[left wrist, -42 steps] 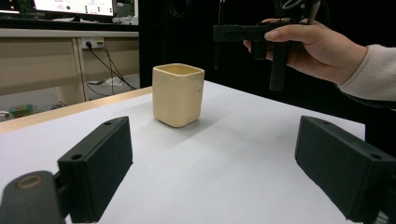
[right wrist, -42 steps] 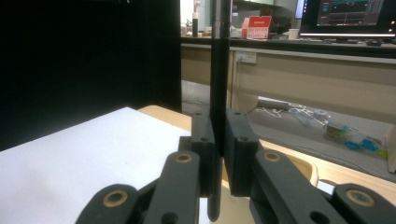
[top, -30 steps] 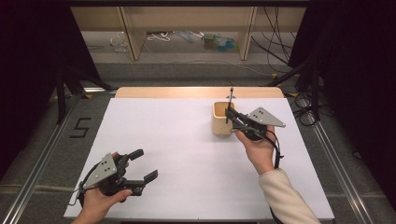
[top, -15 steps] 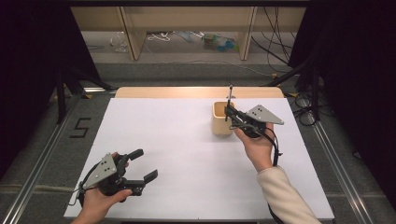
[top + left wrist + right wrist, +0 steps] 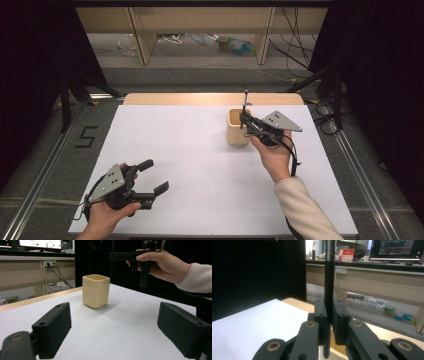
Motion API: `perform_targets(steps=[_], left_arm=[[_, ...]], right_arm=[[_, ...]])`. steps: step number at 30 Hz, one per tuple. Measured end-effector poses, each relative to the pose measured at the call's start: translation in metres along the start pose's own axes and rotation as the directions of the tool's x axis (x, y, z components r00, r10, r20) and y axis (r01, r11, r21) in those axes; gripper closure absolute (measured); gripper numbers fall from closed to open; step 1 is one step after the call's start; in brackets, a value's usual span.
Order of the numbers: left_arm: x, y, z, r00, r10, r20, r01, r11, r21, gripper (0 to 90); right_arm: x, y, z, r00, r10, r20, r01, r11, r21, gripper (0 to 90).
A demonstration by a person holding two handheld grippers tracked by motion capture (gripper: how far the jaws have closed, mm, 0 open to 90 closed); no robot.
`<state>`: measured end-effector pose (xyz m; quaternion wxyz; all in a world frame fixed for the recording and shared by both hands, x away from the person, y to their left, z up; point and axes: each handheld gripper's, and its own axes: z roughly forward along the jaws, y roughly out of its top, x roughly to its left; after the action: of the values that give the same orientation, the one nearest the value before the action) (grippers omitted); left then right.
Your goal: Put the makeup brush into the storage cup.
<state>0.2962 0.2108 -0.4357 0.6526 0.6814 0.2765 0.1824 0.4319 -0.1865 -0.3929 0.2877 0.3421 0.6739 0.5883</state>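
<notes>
Above the cream cup [image 5: 238, 128], at the far right of the white tabletop [image 5: 200, 165], the right hand-held gripper [image 5: 245, 118] hangs with jaws clamped on a thin black rod [image 5: 329, 277]. Rod upright, lower end over the cup's mouth; whether it touches the cup I cannot tell. Near left corner: left hand-held gripper [image 5: 154, 176] low over the tabletop, jaws spread wide, nothing between them, well apart from the cup. Left gripper view: cup [image 5: 96, 291] upright, right hand [image 5: 160, 263] above and behind it.
</notes>
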Motion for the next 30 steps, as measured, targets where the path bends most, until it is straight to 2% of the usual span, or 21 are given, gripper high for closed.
perform_targets(steps=[5,7,16,18,25,30], left_arm=[[0.0,0.0,0.0,1.0,0.0,0.0,0.0,1.0,0.0,11.7],[0.0,-0.0001,0.0001,1.0,-0.001,0.0,0.001,1.0,0.0,11.7],[-0.0003,-0.0002,0.0003,1.0,-0.003,0.001,0.003,1.0,0.0,11.8],[-0.0005,-0.0002,0.0003,1.0,-0.004,0.001,0.004,1.0,0.0,11.8],[-0.0003,-0.0003,0.0004,1.0,-0.001,0.001,0.001,1.0,0.001,11.8],[-0.0006,-0.0004,0.0006,1.0,-0.005,0.001,0.005,1.0,0.001,11.9]], right_arm=[[-0.0012,0.001,0.0019,1.0,0.001,0.008,-0.001,1.0,-0.021,84.2],[-0.0022,0.0023,0.0009,1.0,0.001,0.004,-0.001,1.0,-0.003,84.2],[-0.0053,0.0035,0.0028,0.9999,0.007,0.014,-0.007,1.0,-0.006,84.2],[-0.006,0.0033,0.0044,0.9998,0.007,0.02,-0.007,1.0,-0.022,84.1],[-0.0069,0.0042,0.0049,0.9998,0.001,0.022,0.0,1.0,-0.002,84.2],[-0.0072,0.0041,0.0069,0.9997,0.008,0.023,-0.007,1.0,-0.014,84.2]])
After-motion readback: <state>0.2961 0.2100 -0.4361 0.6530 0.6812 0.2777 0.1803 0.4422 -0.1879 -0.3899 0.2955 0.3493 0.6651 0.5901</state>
